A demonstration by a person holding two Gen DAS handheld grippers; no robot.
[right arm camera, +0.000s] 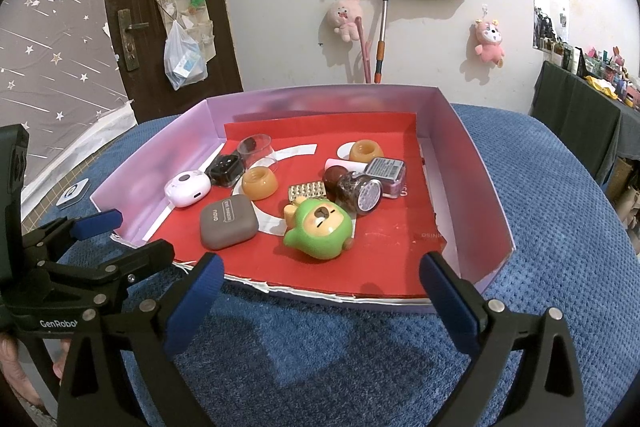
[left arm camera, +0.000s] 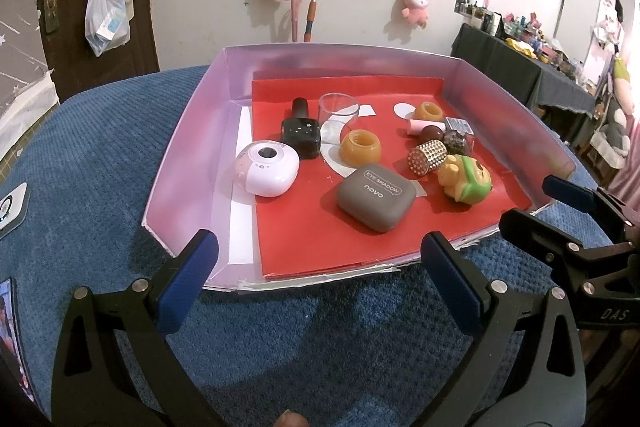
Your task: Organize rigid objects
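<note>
Two wrist views, same lilac tray point(left arm camera: 188, 163) on the blue quilted cover point(left arm camera: 100, 163), and all the little rigid bits sit on its red liner point(left arm camera: 320, 227). The green bear figure point(right arm camera: 318, 229) lies tipped over nearest the front in the right view; the left view only shows it side-on at point(left arm camera: 466, 179). Right view also gives the labelled base of the dark glitter jar point(right arm camera: 362, 193) and the barcode on the purple box point(right arm camera: 386, 171), which the left view barely shows. Left view reads the lid of the grey eye shadow case point(left arm camera: 376, 197) properly, plus the black star bottle point(left arm camera: 302, 133) standing upright beside the white round gadget point(left arm camera: 267, 167). Two amber rings: one mid-tray point(left arm camera: 360, 145), one near the back point(left arm camera: 429, 111). The clear cup point(left arm camera: 339, 111) stands just behind the black bottle. The studded silver piece point(left arm camera: 427, 155) touches the bear's side.

Roomwise, the front of the liner is bare, and so is its right strip by the wall point(right arm camera: 472, 195). The tray's front lip is low and a bit torn.

Left gripper point(left arm camera: 320, 267) hovers at the front lip with jaws wide apart, holding nothing. Right gripper point(right arm camera: 320, 281), same deal, spread wide just short of the tray edge.
</note>
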